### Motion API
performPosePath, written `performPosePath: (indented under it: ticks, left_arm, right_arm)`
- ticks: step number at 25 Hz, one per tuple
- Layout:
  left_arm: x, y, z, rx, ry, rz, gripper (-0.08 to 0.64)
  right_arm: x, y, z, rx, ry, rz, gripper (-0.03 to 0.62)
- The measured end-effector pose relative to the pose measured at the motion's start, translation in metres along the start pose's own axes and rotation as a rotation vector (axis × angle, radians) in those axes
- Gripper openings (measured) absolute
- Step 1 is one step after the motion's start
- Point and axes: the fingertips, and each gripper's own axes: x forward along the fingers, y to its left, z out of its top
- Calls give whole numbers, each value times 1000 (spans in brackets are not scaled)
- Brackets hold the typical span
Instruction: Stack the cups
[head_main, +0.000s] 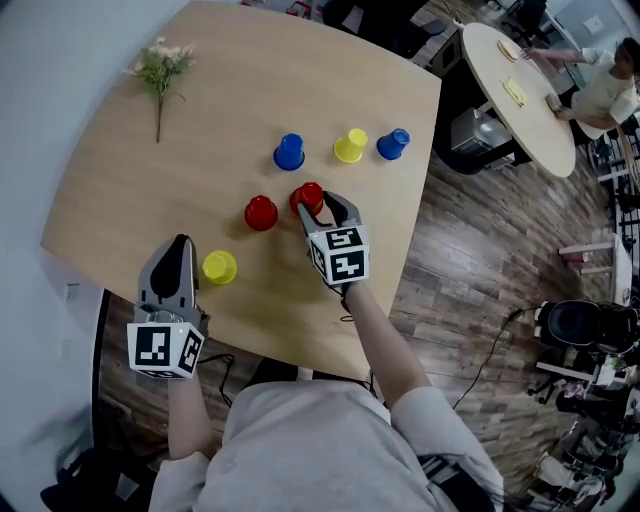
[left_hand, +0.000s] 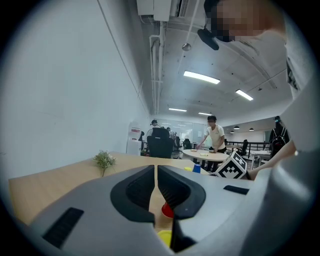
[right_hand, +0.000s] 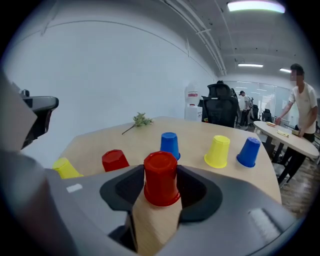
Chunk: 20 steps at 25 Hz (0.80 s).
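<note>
Several upside-down cups stand on the wooden table (head_main: 140, 190). My right gripper (head_main: 318, 203) (right_hand: 161, 189) is shut on a red cup (head_main: 307, 196) (right_hand: 161, 177) that stands on the table, with a pad against each side. A second red cup (head_main: 261, 212) (right_hand: 114, 160) sits just to its left. Farther back are a blue cup (head_main: 289, 152) (right_hand: 170, 145), a yellow cup (head_main: 350, 146) (right_hand: 218, 151) and another blue cup (head_main: 393, 143) (right_hand: 248, 151). My left gripper (head_main: 181, 243) (left_hand: 155, 175) is shut and holds nothing, with a yellow cup (head_main: 219, 267) (left_hand: 164, 236) just to its right.
A sprig of flowers (head_main: 160, 70) lies at the table's far left. The table's right edge drops to a wooden floor. Beyond stands a round table (head_main: 520, 100) with a person at it, and cables and equipment (head_main: 580, 330) lie at the right.
</note>
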Motion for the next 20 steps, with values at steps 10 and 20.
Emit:
performPosePath:
  ticks: [10, 20]
  left_arm:
    - [-2, 17, -18, -22, 20, 13, 9]
    - [-3, -10, -94, 58, 196, -168, 278]
  right_arm:
    - [14, 27, -10, -10, 36, 45, 213]
    - [7, 31, -5, 13, 20, 53, 239]
